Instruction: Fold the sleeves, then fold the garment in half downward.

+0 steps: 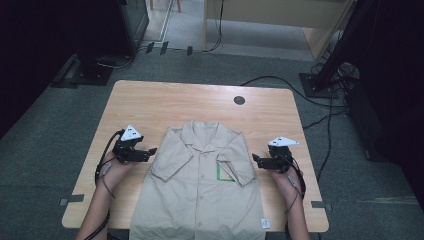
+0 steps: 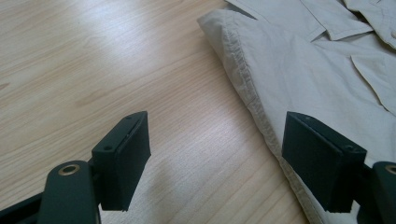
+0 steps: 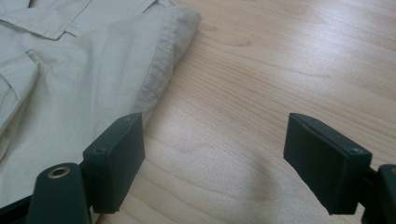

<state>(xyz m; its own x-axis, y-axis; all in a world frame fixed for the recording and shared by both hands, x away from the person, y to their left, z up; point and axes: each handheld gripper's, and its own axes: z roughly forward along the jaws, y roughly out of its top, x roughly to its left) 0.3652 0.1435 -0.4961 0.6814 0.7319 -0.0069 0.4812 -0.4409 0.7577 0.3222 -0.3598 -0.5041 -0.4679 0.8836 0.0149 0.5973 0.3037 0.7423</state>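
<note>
I am holding the left tool [image 1: 149,151] at centre-left of the high view, jaws spread wide, pointing at the left edge of the beige short-sleeved shirt [image 1: 200,195]. The right tool [image 1: 256,159] is mirroring it at centre-right, jaws equally wide and gripping nothing. The shirt is lying flat, buttoned, collar toward the top of the frame, in the lower middle of the worktop [image 1: 150,102], with both sleeves already folded inward across the chest. In the left gripper view the folded side seam [image 2: 247,88] is running just beside one jaw, so I judge I am lining up both tools to pinch the sides together for the next fold.
</note>
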